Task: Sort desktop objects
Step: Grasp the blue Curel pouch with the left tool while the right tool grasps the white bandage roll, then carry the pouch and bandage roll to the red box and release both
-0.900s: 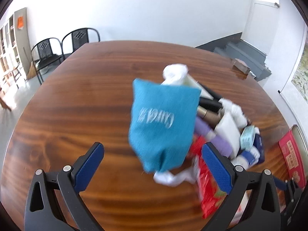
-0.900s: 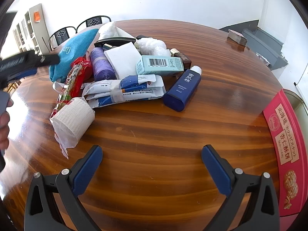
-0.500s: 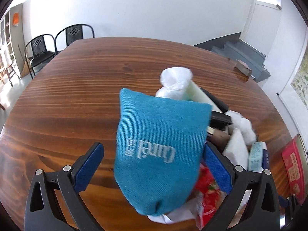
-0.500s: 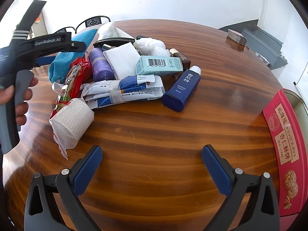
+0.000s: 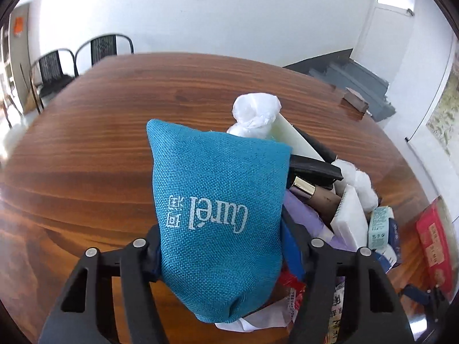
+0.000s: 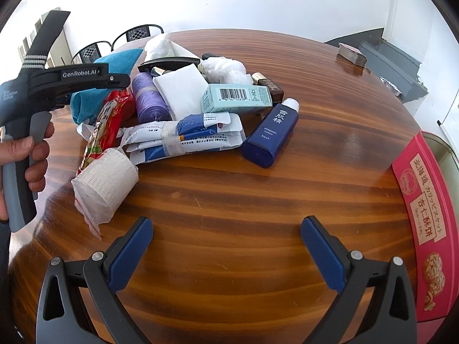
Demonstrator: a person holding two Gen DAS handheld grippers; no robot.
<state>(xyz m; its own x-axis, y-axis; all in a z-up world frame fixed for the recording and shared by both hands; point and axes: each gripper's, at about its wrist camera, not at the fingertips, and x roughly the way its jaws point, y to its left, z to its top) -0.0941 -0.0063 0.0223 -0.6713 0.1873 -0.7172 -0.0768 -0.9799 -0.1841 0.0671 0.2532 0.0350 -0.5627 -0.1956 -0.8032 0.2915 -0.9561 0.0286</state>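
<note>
Two grippers in view. Left gripper [image 5: 221, 246] is clamped on the teal fabric pouch [image 5: 218, 209]: both pads press its sides, and the pouch bulges forward between the fingers and fills the middle of the left wrist view. It hides most of the pile behind it; only a white knotted bag [image 5: 255, 111], a black case [image 5: 315, 169] and a gold-capped tube [image 5: 312, 195] show to the gripper's right. Whether the pouch's underside touches the table [image 5: 100, 143] cannot be told. Ahead and left of this gripper the wood is bare out to the far rim. Right gripper [image 6: 226, 246] hangs with fingers wide apart, nothing between them, over bare wood. Ahead of it lie a gauze roll [image 6: 106, 183], a navy bottle [image 6: 271, 133] and a barcoded mint box [image 6: 236, 99], well apart from the pads. A pink biscuit box [image 6: 424, 215] at its right is cut off by the frame edge.
</note>
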